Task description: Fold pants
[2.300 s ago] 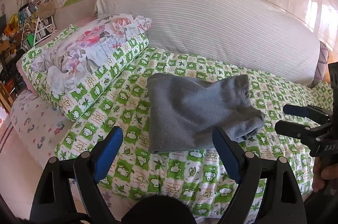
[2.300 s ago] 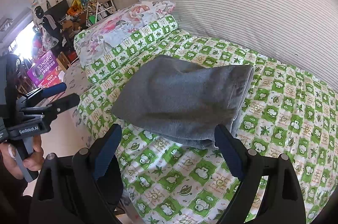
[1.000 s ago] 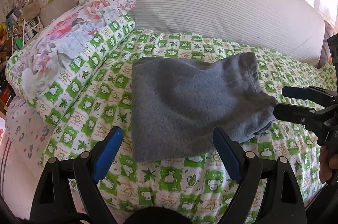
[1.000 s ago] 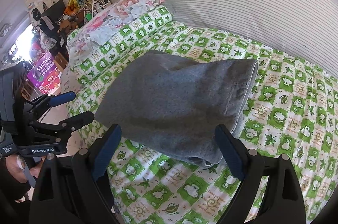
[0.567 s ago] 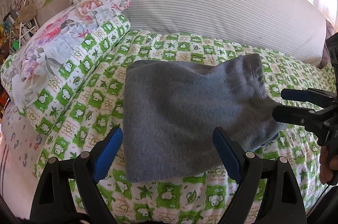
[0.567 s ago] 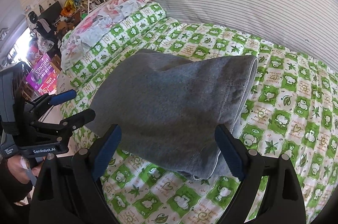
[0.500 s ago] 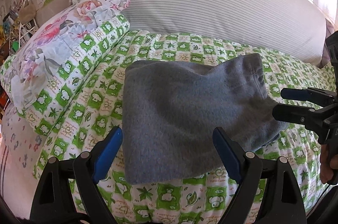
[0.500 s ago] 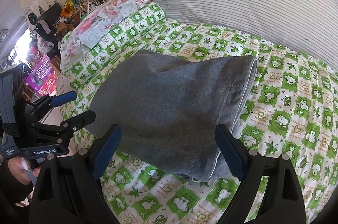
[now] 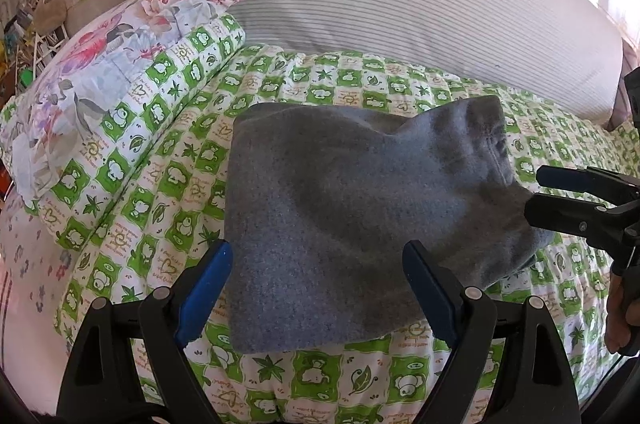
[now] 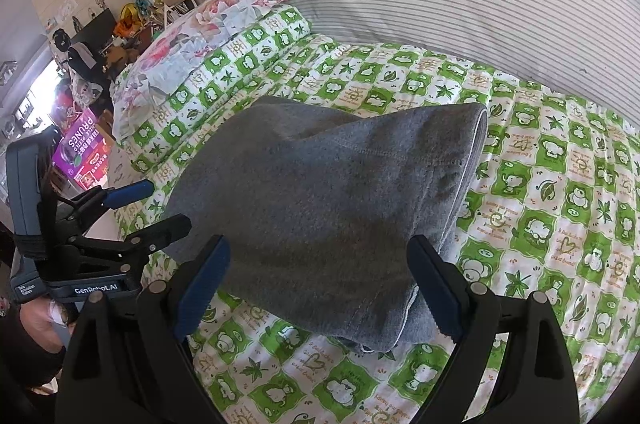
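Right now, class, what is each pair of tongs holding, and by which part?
Nothing: both the left tongs and right tongs are open above the folded grey fleece pants.

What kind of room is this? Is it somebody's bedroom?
Most likely a bedroom at home. The grey pants lie on a bed with a green-and-white patterned sheet, a floral pillow sits at one side, and a cluttered shelf stands by the wall.

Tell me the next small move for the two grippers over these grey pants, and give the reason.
Probably lower both grippers onto the near edge of the pants and close. The left gripper and right gripper both stand open with nothing between their pads, hovering over the near side of the cloth, which lies already folded on the green checked bedsheet. Which edge to take is a guess.
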Action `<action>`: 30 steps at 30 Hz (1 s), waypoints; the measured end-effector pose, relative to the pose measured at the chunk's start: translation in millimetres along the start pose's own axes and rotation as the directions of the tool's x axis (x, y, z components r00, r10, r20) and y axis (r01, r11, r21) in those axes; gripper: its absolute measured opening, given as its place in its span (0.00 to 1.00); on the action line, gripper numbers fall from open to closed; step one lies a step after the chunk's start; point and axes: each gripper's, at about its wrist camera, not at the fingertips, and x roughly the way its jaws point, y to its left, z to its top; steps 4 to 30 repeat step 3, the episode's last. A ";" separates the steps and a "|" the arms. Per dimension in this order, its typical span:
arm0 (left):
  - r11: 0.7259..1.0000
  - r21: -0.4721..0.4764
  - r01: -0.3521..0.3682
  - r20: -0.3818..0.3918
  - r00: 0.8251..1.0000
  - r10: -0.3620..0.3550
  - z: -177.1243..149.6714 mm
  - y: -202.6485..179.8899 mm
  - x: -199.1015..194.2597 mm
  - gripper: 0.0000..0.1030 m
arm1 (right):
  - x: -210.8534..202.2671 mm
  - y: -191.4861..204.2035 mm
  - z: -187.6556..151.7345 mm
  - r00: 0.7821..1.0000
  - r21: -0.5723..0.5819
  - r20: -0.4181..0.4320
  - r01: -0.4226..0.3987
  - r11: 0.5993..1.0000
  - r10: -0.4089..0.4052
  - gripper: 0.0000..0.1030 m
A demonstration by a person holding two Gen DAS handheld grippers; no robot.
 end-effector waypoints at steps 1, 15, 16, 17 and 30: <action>1.000 0.005 0.001 0.002 1.000 -0.001 0.0 -1.0 -0.8 0.85 | 0.0 -0.2 0.0 1.000 0.001 0.002 0.001 1.000 -0.001 0.88; 1.000 0.013 -0.002 0.005 1.000 0.002 0.9 -2.1 -1.1 0.85 | -1.4 -1.0 -0.6 1.000 0.005 0.004 0.001 1.000 -0.001 0.88; 1.000 0.013 -0.002 0.005 1.000 0.002 0.9 -2.1 -1.1 0.85 | -1.4 -1.0 -0.6 1.000 0.005 0.004 0.001 1.000 -0.001 0.88; 1.000 0.013 -0.002 0.005 1.000 0.002 0.9 -2.1 -1.1 0.85 | -1.4 -1.0 -0.6 1.000 0.005 0.004 0.001 1.000 -0.001 0.88; 1.000 0.013 -0.002 0.005 1.000 0.002 0.9 -2.1 -1.1 0.85 | -1.4 -1.0 -0.6 1.000 0.005 0.004 0.001 1.000 -0.001 0.88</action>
